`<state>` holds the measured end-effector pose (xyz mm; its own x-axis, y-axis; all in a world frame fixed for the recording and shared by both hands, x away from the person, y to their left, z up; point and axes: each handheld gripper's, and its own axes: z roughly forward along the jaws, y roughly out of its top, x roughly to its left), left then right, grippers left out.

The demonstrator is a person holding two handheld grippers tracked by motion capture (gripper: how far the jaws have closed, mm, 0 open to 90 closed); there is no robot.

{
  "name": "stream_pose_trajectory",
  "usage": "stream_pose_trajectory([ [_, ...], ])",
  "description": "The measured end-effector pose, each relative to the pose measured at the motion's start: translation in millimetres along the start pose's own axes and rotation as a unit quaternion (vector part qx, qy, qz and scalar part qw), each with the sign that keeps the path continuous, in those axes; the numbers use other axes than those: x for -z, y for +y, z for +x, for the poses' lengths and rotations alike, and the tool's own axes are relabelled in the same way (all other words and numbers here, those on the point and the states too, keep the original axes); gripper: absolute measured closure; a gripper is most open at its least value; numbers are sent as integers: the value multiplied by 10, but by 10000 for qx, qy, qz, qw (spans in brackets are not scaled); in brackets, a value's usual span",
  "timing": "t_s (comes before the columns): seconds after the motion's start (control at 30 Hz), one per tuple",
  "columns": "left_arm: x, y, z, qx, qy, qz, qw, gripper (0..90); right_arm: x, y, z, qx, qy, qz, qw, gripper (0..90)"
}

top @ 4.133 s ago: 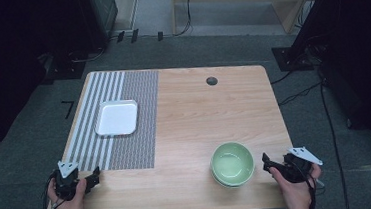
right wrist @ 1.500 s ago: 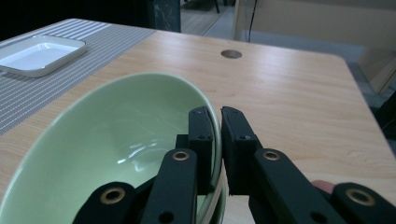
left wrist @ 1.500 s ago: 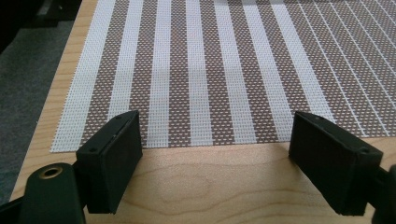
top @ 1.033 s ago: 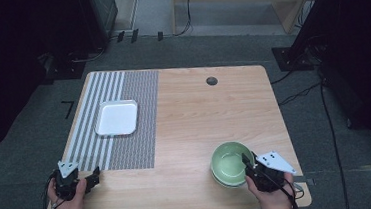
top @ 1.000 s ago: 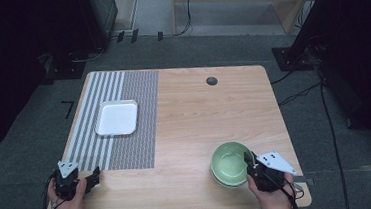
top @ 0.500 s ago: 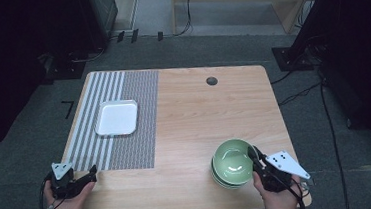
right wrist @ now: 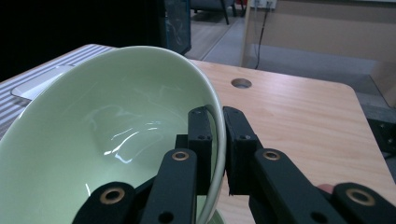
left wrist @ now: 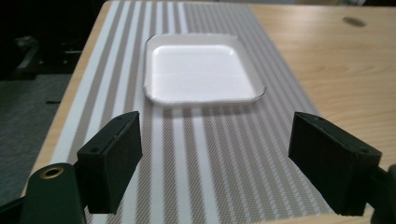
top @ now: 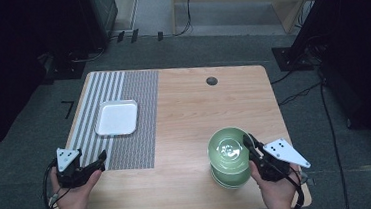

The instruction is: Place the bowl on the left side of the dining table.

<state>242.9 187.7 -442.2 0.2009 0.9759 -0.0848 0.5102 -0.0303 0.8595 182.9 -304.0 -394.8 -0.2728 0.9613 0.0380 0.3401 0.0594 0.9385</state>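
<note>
Pinching the rim of the top green bowl (top: 228,149) between the closed jaws of our right gripper (right wrist: 217,135), one jaw inside the wall and one outside, we are holding it just above the green bowl beneath it (top: 228,179) near the table's (top: 188,104) front right edge, since a thin rim gives the only purchase for separating a nested pair. We are keeping the left gripper (left wrist: 215,163) wide open and empty over the striped mat (top: 139,118), facing the white tray (left wrist: 201,70), likely so it is ready there.

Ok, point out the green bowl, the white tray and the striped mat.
green bowl (right wrist: 107,140), right gripper view, inner wall.
white tray (top: 118,117), high view, flat centre.
striped mat (left wrist: 219,168), left gripper view, bare stripes below the tray.
</note>
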Motion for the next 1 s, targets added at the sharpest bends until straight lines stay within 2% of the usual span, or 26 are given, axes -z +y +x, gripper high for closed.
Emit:
stream_pose_trajectory([
  [0.07, -19, 81, -46, -27, -64, -59, 10000, 172, -38, 55, 30, 49, 104, -13, 9999, 837],
  [0.17, -34, 181, -92, 39, -170, -129, 9998, 184, -86, 108, 67, 54, 196, -24, 9998, 837],
  [0.23, -47, 267, -122, 121, -267, -159, 9994, 240, -125, 144, 98, 78, 240, -42, 9997, 837],
  [0.33, -55, 358, -161, 39, -266, -216, 9994, 240, -173, 178, 128, 48, 311, -54, 9995, 837],
  [0.4, -53, 398, -171, 60, -293, -277, 9992, 240, -206, 200, 151, 54, 339, -56, 9994, 837],
  [0.53, -61, 415, -184, 135, -360, -330, 9987, 240, -283, 252, 186, 106, 385, -48, 9992, 837],
  [0.6, -60, 415, -212, 92, -391, -338, 9986, 240, -326, 285, 205, 125, 420, -60, 9990, 837],
  [0.73, -65, 415, -303, 177, -548, -341, 9978, 241, -385, 306, 240, 115, 549, -81, 9984, 838],
  [0.9, -43, 430, -498, 159, -938, -358, 9948, 243, -448, 271, 325, 191, 692, -40, 9974, 837],
  [1.0, -16, 434, -634, 75, -1118, -313, 9932, 241, -479, 225, 372, 168, 772, -1, 9969, 838],
])
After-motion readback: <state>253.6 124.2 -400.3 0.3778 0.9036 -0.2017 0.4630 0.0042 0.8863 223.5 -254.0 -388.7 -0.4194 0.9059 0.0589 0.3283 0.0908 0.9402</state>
